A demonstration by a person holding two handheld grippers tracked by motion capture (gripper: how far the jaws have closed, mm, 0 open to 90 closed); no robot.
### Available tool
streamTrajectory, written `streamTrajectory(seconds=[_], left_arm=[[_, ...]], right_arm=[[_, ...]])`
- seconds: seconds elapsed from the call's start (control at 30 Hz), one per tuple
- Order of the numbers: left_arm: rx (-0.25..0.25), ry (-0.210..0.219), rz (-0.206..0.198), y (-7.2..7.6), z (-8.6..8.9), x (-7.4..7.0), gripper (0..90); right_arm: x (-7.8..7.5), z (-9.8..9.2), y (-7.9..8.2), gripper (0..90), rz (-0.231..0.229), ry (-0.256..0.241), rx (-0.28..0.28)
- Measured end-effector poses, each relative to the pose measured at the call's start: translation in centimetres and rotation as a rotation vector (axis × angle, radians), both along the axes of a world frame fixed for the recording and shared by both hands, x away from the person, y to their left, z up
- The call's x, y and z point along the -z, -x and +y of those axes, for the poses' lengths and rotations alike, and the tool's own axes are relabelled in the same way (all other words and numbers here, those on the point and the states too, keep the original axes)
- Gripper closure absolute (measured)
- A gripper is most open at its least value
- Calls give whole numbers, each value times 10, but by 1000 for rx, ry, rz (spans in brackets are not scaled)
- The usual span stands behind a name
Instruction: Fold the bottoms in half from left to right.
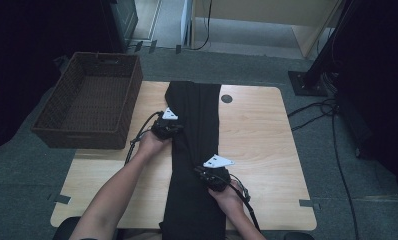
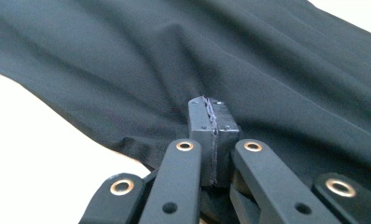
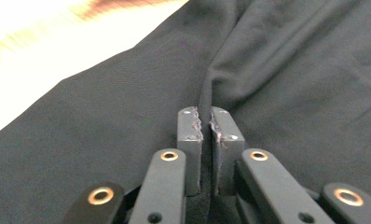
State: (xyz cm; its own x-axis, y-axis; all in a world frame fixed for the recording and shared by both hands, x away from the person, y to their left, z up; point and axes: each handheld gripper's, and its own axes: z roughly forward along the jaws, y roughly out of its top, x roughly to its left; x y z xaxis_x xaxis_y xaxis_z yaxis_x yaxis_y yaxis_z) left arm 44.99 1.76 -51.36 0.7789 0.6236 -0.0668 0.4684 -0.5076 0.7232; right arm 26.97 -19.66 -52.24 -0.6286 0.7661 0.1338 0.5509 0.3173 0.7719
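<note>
A long black garment (image 1: pixel 197 102) lies lengthwise down the middle of the wooden table (image 1: pixel 262 135), its near end hanging over the front edge. My left gripper (image 1: pixel 171 128) sits at the garment's left edge, about halfway up. In the left gripper view the gripper (image 2: pixel 210 112) is shut, and the black cloth (image 2: pixel 267 60) puckers toward its pads. My right gripper (image 1: pixel 213 175) rests on the garment's right side, nearer the front. In the right gripper view it (image 3: pixel 205 119) is shut on a raised fold of the cloth (image 3: pixel 291 70).
A brown wicker basket (image 1: pixel 82 135) stands empty at the table's back left, overhanging the edge. A small dark round disc (image 1: pixel 226 98) marks the tabletop right of the garment. Cables (image 1: pixel 332 125) trail over the floor at the right, near a stand base (image 1: pixel 307 82).
</note>
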Motion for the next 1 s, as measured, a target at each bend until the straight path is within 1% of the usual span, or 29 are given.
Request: streamTrajectory(seconds=[0.03,0.1,0.17,0.2,0.3,0.33,0.4,0.43,0.47,0.53,0.6,0.67,0.73,0.77,0.83,0.9,0.93,1.0], left_arm=[[5,5,15,0,1,-1,900],[25,-5,14,3,4,-1,900],[41,-10,14,5,6,-2,900],[47,-16,18,6,7,-3,900],[54,-16,31,8,9,-3,900],[52,-7,35,10,10,-4,900],[65,4,29,13,11,-4,900],[79,7,44,15,11,-4,900],[87,0,53,17,10,-3,900],[103,8,55,21,10,-3,900],[110,4,57,23,10,-2,900],[112,3,56,23,10,-2,900],[112,10,51,23,11,-1,900],[110,18,54,23,11,-1,900],[107,25,58,23,12,0,900],[97,34,65,22,13,0,900],[93,40,65,23,13,1,900],[83,54,63,24,14,2,900]], right_arm=[[0,0,0,784,1,-3,-3],[-1,-3,-1,735,8,-11,2],[-2,-5,-4,715,-8,-1,19],[-3,-7,-8,696,-9,-8,34],[-7,-12,-23,638,-9,-30,66],[-8,-15,-28,608,-11,-37,69],[-9,-20,-41,554,-15,-68,86],[-10,-23,-47,523,-12,-74,98],[-10,-25,-53,498,-5,-71,107],[-11,-28,-65,477,5,-65,131],[-12,-33,-77,471,-11,-51,156],[-11,-35,-87,457,-8,-42,174],[-10,-37,-98,422,-13,-25,201],[-11,-37,-103,411,-11,-30,213],[-10,-36,-115,388,-19,-20,225],[-10,-32,-125,387,-23,9,235],[-9,-30,-131,388,-40,26,238],[-8,-27,-139,388,-39,29,241]])
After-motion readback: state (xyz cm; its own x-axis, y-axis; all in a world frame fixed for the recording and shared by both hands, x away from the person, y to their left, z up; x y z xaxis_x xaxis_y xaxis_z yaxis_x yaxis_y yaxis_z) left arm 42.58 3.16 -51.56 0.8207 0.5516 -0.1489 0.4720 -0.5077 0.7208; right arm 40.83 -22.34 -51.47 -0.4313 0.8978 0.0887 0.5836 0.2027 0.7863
